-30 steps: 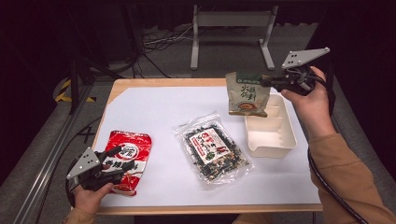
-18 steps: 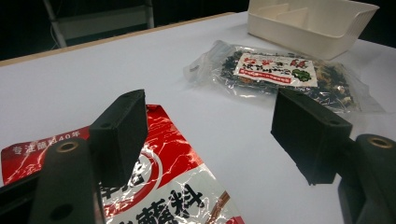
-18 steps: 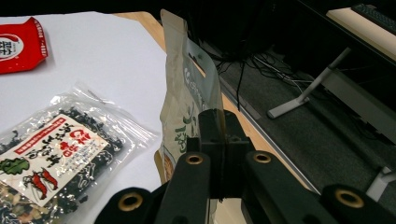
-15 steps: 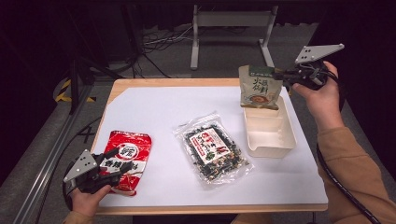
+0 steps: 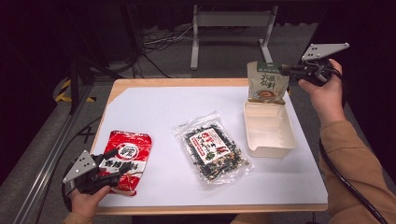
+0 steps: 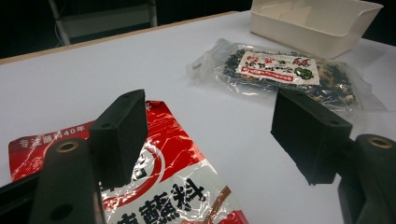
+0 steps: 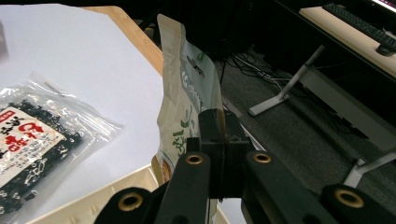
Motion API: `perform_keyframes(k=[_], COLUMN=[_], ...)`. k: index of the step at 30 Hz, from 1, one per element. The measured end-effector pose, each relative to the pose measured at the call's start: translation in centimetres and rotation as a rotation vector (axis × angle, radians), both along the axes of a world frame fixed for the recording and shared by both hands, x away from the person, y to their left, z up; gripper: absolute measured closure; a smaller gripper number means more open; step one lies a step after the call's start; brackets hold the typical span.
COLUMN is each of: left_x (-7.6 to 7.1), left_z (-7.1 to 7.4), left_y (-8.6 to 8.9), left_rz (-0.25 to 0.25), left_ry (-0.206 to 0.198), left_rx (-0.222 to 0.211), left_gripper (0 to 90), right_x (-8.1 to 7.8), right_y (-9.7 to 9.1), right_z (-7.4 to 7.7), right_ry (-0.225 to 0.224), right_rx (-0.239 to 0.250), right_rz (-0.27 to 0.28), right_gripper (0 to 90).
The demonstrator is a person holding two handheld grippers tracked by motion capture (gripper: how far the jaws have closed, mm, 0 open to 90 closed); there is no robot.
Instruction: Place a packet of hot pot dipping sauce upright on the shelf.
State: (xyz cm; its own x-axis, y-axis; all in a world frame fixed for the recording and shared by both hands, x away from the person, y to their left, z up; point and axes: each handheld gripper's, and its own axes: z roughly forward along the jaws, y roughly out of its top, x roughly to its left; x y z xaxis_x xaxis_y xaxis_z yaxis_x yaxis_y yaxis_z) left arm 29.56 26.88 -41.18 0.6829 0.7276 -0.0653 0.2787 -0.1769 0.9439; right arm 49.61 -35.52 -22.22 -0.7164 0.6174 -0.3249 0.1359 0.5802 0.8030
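My right gripper (image 5: 286, 71) is shut on the top edge of a beige-and-green snack pouch (image 5: 265, 83), which hangs upright over the far end of a cream plastic tray (image 5: 271, 149). In the right gripper view the pouch (image 7: 187, 88) is pinched between the closed jaws, above the tray's corner (image 7: 107, 196). My left gripper (image 5: 116, 161) rests open at the near left, its jaws over the lower end of a red-and-white sauce packet (image 5: 126, 156). The left gripper view has that packet (image 6: 182, 186) beneath the spread fingers (image 6: 119, 133). A clear seaweed-mix bag (image 5: 212, 149) lies mid-table.
The white table sheet (image 5: 168, 109) has free room at the back left. Beyond the far wooden edge stand a metal frame (image 5: 231, 21) and floor cables. The tray (image 6: 317, 23) and the clear bag (image 6: 280, 70) lie ahead of the left gripper.
The right hand has carried the hanging pouch to the right, from over the tray's left side to above its far end. The left gripper has stayed put.
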Motion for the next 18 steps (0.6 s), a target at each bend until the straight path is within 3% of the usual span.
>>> perform_keyframes(k=[10, 18], left_x=[0.2, 0.4], left_z=[0.0, 0.0], left_y=[-0.1, -0.2], left_rz=[-0.008, -0.014], left_ry=[-0.004, -0.003], left_rx=[0.005, 0.003], left_gripper=[27.8, 27.7], right_x=[1.7, 2.6], right_y=[-0.1, -0.4], right_z=[-1.3, -2.8], right_ry=[-0.004, 0.017], right_rx=[-0.006, -0.003], right_rz=[-0.005, -0.021], right_gripper=[89.3, 89.3])
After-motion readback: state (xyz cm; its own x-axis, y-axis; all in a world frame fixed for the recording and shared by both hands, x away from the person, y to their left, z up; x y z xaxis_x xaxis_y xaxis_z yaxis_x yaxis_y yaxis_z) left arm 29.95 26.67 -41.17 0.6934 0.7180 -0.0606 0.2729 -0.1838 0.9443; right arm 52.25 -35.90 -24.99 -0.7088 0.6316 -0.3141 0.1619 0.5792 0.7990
